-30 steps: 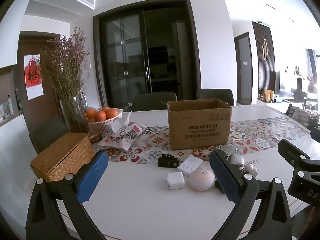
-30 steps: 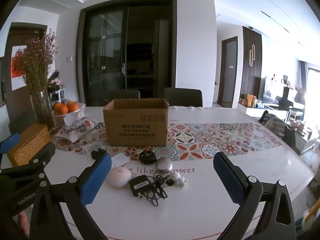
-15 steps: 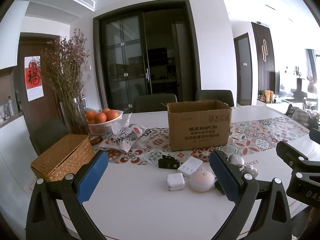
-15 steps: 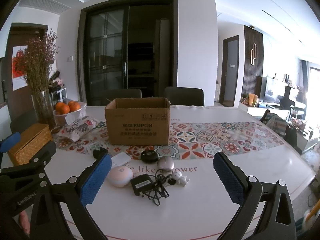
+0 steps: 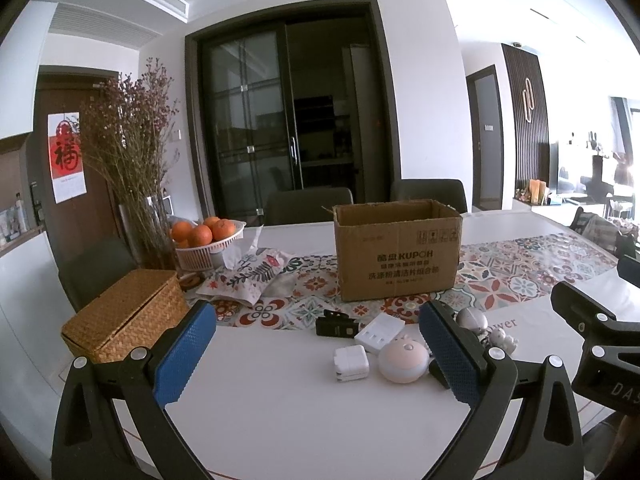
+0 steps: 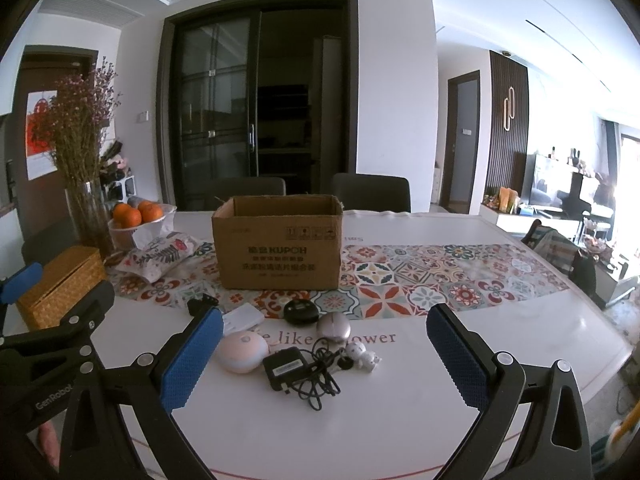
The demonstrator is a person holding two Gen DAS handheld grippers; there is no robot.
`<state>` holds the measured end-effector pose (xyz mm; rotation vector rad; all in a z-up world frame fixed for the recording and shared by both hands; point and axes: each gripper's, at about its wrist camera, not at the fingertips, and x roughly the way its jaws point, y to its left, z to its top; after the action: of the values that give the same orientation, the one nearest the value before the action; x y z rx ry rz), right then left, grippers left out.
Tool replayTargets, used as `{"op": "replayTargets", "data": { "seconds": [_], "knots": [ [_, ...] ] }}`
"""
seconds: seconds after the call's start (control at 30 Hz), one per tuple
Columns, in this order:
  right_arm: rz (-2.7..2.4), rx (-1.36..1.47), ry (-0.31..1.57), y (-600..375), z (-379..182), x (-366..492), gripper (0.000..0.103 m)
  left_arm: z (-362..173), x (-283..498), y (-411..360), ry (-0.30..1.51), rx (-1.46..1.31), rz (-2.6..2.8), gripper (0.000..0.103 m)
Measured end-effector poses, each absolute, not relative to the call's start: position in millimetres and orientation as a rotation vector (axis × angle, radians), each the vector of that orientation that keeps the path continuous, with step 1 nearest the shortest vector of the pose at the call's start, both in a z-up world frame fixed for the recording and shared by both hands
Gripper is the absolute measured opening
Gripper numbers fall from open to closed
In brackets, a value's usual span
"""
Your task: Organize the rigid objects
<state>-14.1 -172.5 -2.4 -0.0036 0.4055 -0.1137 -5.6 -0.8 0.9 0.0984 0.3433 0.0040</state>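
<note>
**Gadgets lie loose before the box**

Gadgets cluster near the table's (image 6: 400,420) front: round lamp (image 6: 243,351), black charger (image 6: 287,369), white plug (image 5: 351,363). The open box (image 6: 278,254) stands just beyond them. Left gripper (image 5: 316,360) and right gripper (image 6: 324,360) hover spread and empty.

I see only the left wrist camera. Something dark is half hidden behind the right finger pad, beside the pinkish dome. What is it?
Observer: A black charger with a tangled cable, lying on the table.
Operator: Anything else hidden there?
Observer: A black round disc, in front of the cardboard box.
Operator: Does the right gripper hold something?
Observer: No, the right gripper is open and empty.
</note>
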Motion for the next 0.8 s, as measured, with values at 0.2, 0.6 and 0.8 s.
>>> {"op": "replayTargets", "data": {
  "seconds": [0.2, 0.6, 0.8],
  "knots": [
    [-0.114, -0.003, 0.406, -172.6, -2.1, -14.1, 0.103, 0.7, -4.9, -0.7, 0.346, 0.1, 0.003, 0.103],
    [-0.114, -0.004, 0.407, -172.4, -2.3, -14.5, 0.103, 1.5, -4.7, 0.1, 0.345, 0.103, 0.003, 0.103],
    [-0.114, -0.004, 0.407, -172.4, -2.2, -14.5, 0.103, 1.4, -4.7, 0.2, 0.346, 0.103, 0.003, 0.103]
  ]
}}
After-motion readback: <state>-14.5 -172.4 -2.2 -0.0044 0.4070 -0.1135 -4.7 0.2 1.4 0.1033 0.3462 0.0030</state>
